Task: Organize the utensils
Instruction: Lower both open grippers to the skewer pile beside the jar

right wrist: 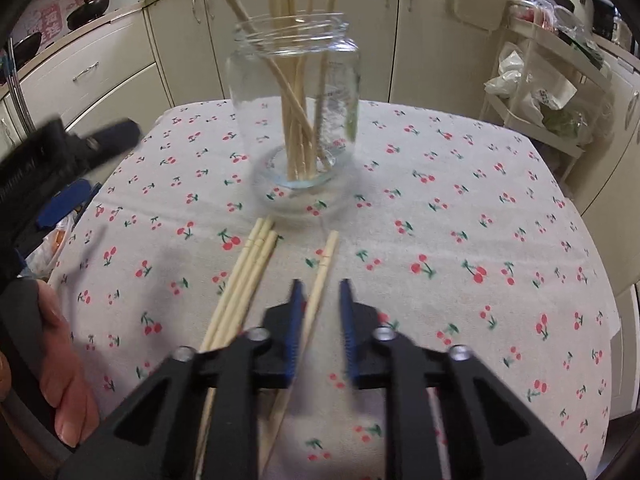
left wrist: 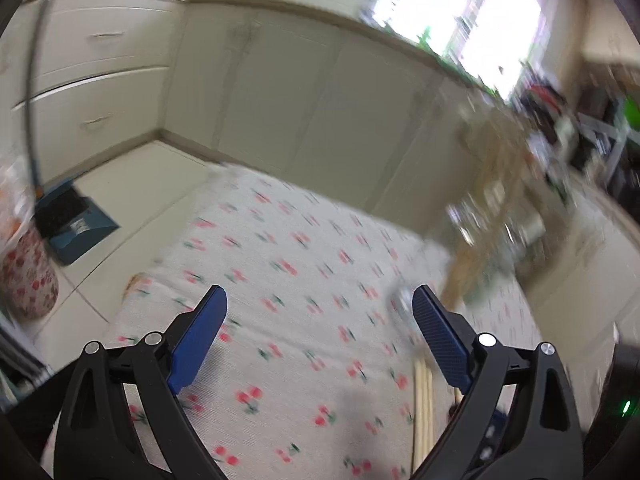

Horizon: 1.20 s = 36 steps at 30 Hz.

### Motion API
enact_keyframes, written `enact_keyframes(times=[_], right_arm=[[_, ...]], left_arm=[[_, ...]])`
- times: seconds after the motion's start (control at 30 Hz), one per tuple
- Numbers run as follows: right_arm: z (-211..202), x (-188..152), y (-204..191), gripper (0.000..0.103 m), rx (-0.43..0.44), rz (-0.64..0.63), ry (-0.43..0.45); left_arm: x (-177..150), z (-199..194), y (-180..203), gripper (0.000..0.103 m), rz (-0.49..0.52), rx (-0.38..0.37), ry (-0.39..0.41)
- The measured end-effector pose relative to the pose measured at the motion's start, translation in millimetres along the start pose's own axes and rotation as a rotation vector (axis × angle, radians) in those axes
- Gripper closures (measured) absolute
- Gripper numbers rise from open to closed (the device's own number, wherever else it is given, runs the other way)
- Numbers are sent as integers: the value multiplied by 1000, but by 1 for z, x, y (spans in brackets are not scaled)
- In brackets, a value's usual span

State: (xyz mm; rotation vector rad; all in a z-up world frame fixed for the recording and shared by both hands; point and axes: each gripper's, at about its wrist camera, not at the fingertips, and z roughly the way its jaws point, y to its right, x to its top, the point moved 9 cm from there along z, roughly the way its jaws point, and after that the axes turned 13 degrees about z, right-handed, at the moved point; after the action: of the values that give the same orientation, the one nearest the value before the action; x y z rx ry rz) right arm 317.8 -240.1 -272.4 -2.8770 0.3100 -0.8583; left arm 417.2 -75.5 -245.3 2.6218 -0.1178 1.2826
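A clear glass jar point(right wrist: 296, 116) stands on the cherry-print tablecloth point(right wrist: 440, 220) and holds several pale wooden chopsticks. A bundle of three chopsticks point(right wrist: 244, 276) lies in front of it, with a single chopstick point(right wrist: 320, 276) to their right. My right gripper point(right wrist: 322, 296) is partly open, low over the cloth, with the single chopstick between its fingers, not clamped. My left gripper point(left wrist: 320, 304) is open and empty above the cloth; it also shows blurred at the left of the right wrist view point(right wrist: 96, 160). Chopstick ends point(left wrist: 424, 400) lie by its right finger.
Cream kitchen cabinets point(right wrist: 432, 32) surround the table. A wire rack with bags point(right wrist: 540, 88) stands at the right. In the left wrist view a blue dustpan point(left wrist: 72, 224) and a floral stool point(left wrist: 28, 276) are on the floor at the left.
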Motion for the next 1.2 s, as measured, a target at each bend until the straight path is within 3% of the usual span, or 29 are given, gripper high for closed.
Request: enact_keyframes(times=[0.03,0.17,0.27,0.6,0.93,1.2], right_arm=[[-3,-2,5,92,3,3,-1],[-15,-13,26,92,11,26,4],[-21,-17,38,92,43,67,-4],[-24,-18,46,92,124,143,-16],[-25,-19,41,81,154,128,-19],[-25,-20,37,74,160,111,-21]], left_arm=[[-5,3,11,13,35,-36,-43],[-21,1,41,13,169,-57,-114],[-30,1,58,13,267,-17,-144],[-48,18,59,13,369,120,-301],[-48,16,65,13,419,160,-288],[-49,20,68,13,420,126,-296]])
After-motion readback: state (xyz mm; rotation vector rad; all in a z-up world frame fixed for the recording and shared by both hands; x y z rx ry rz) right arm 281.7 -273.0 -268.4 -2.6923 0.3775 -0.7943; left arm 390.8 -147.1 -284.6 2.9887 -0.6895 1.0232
